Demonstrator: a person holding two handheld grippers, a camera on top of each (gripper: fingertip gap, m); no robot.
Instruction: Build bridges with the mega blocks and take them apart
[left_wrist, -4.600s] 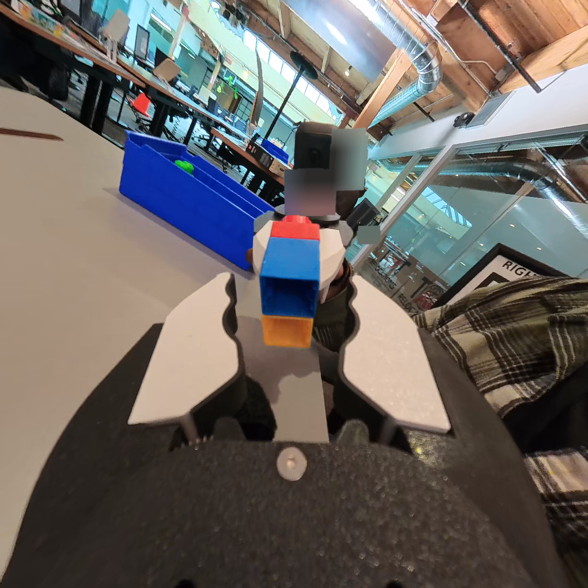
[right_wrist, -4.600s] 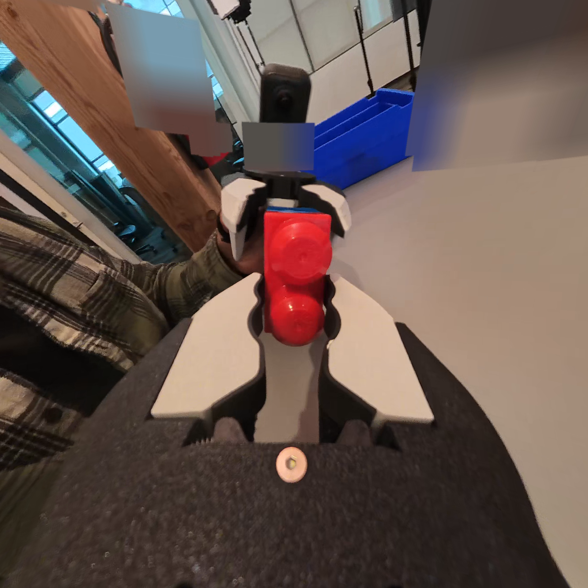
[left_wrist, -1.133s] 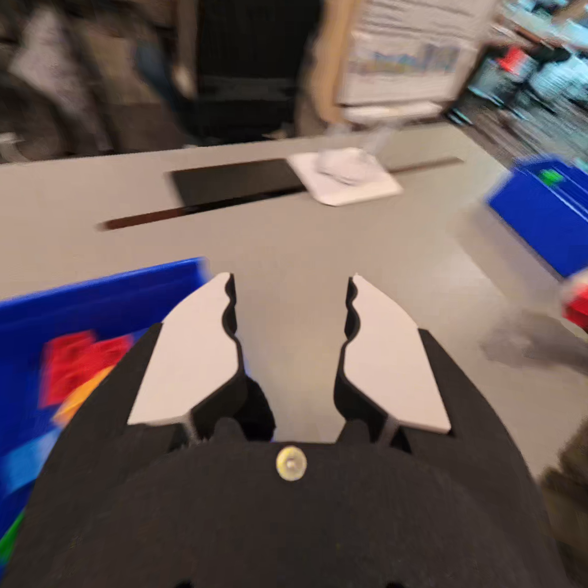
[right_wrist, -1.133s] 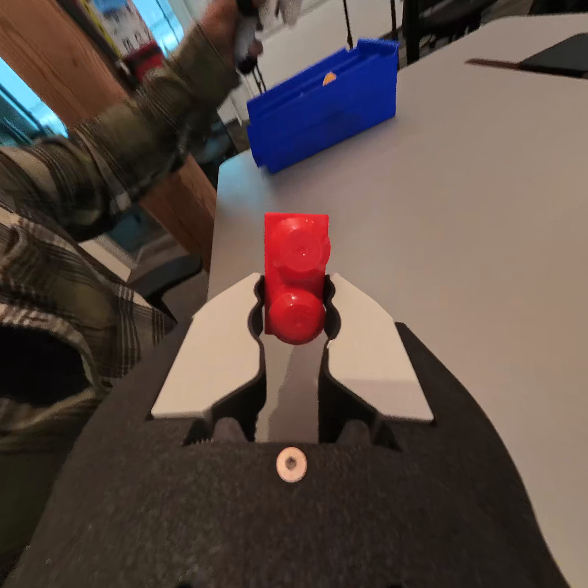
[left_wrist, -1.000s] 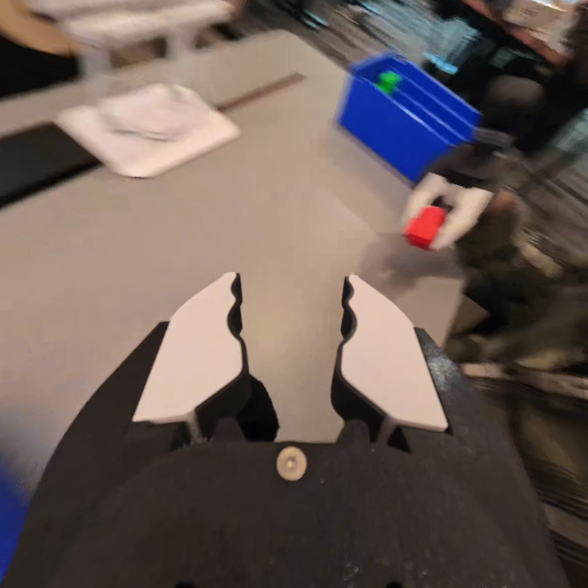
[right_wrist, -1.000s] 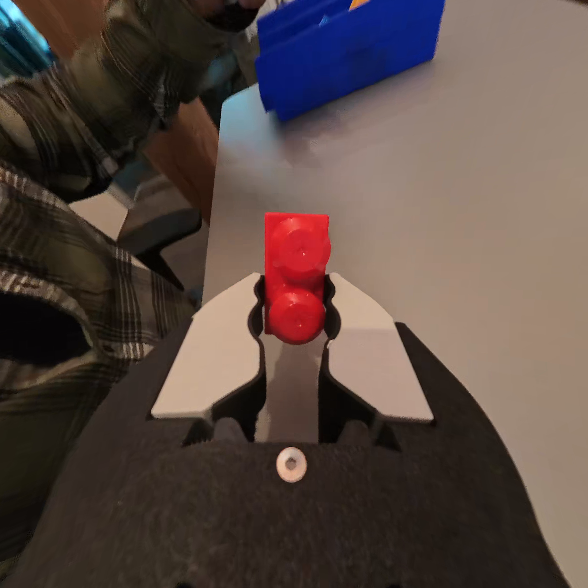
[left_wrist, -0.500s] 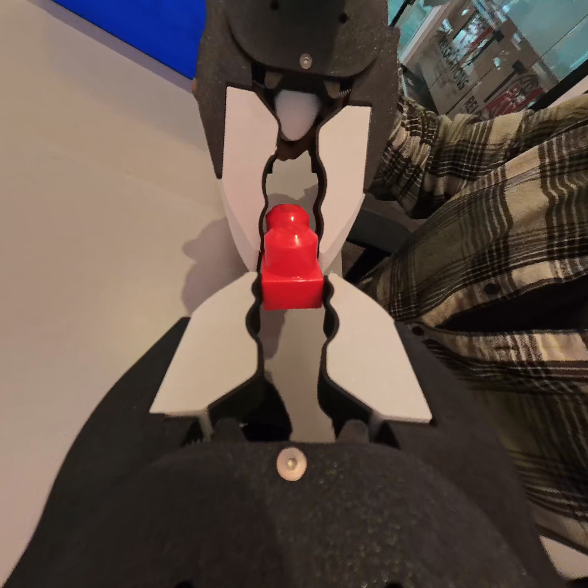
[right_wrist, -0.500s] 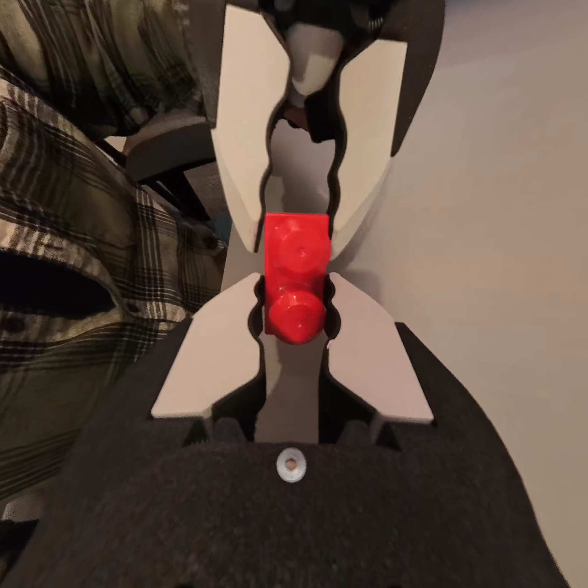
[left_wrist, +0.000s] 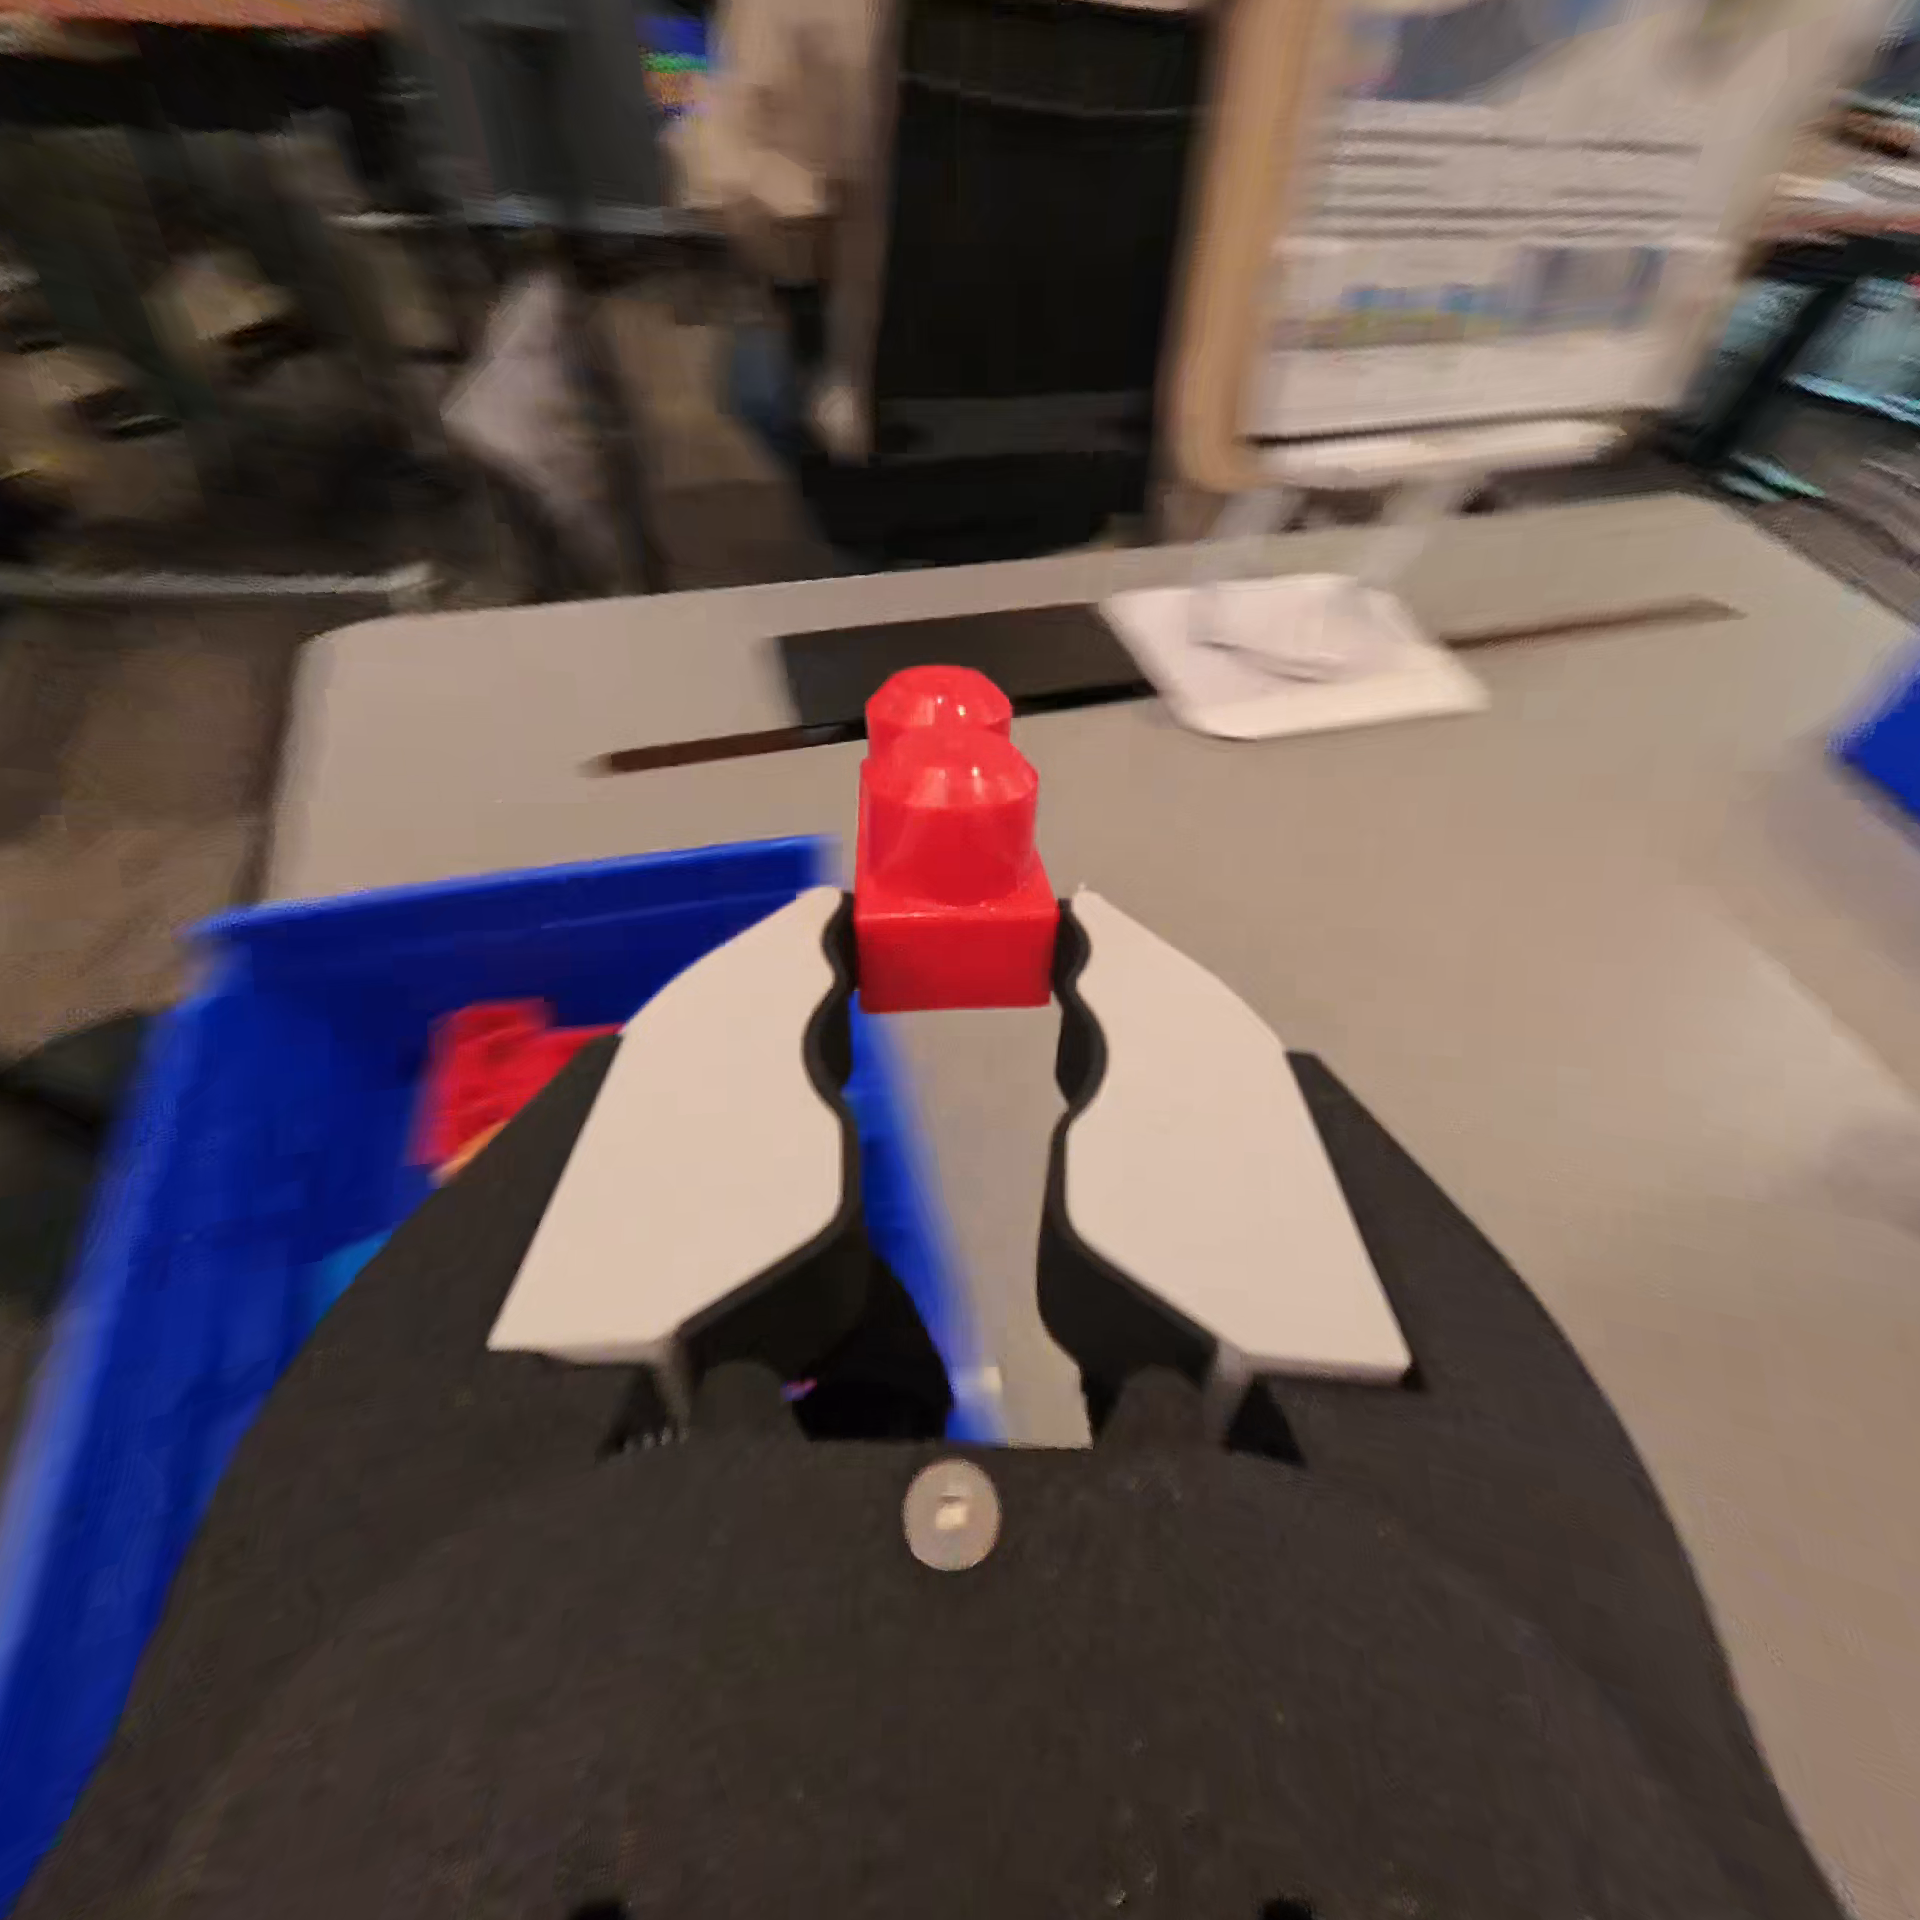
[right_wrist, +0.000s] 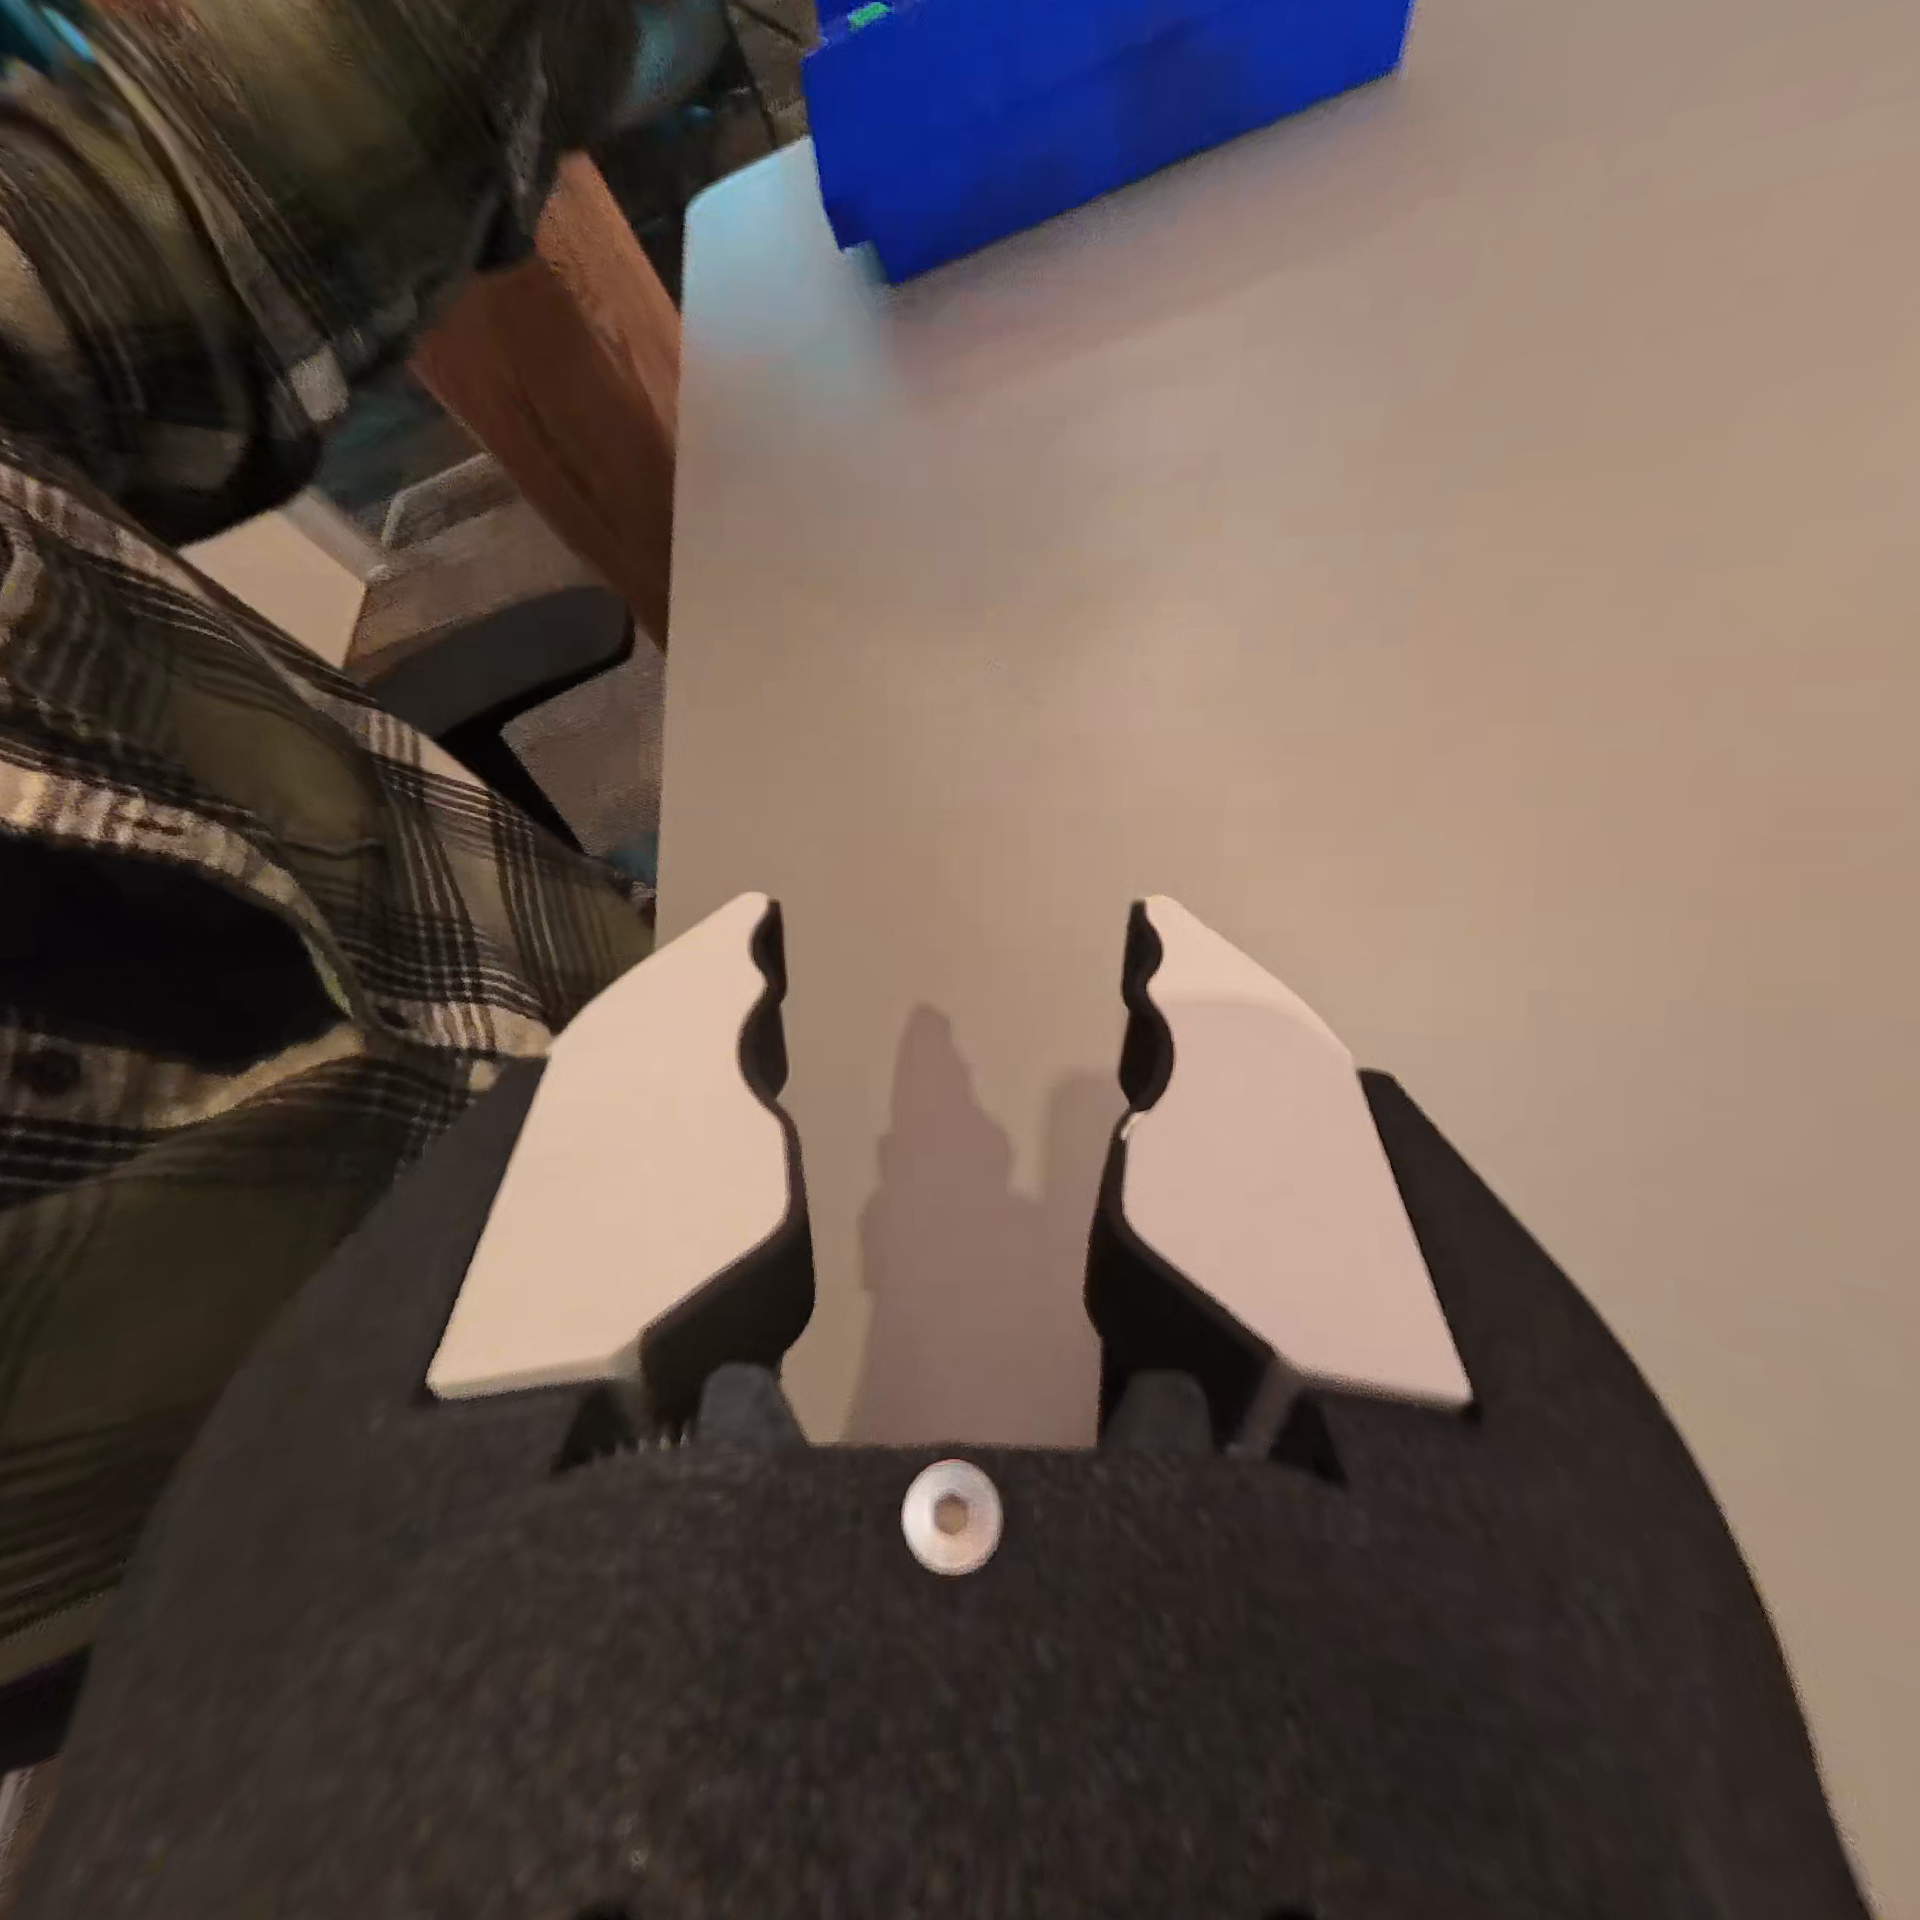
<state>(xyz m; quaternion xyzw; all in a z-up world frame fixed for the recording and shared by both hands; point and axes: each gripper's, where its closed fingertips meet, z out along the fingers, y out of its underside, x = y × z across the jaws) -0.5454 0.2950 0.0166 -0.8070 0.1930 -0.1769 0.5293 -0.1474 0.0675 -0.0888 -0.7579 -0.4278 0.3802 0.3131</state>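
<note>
Grey table is lying under both grippers. Left gripper is pinching a red block beside the blue bin, probably about to drop it in. Right gripper is hanging wide apart, holding nothing.

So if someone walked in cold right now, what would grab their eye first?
The red block, pinched between the left claw tips, studs up, above the edge of a blue bin at the left. Then the right claw, open and empty over the bare grey table.
</note>
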